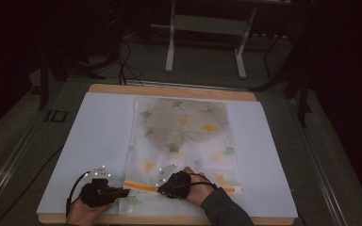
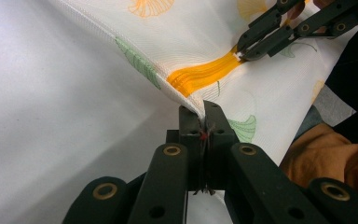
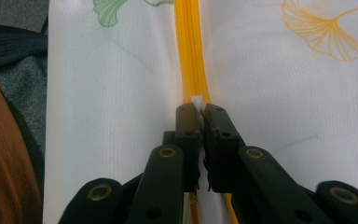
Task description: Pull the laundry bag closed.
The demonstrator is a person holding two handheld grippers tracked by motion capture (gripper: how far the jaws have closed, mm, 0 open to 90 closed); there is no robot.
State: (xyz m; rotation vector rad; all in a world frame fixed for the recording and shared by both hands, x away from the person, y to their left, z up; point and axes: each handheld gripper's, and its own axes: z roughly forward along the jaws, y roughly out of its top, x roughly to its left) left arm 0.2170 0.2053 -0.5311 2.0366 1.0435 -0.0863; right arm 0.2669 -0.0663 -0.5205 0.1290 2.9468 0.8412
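A white sheet [image 1: 94, 141] covers the worktop [image 1: 169, 90], and on it lies a sheer leaf-print mesh bag [image 1: 186, 136], flat, its orange zipper [image 1: 141, 186] running across the near end. The left gripper [image 1: 122, 192] is clamped on the bag's near-left corner fabric at the zipper's end. The right gripper [image 1: 161, 189] pinches the small white zipper pull [image 3: 197, 100], its 2 jaws pressed together on it.

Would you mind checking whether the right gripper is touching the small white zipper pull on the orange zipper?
Touching: in the right gripper view, the right gripper has its jaws closed on the small white zipper pull of the orange zipper.
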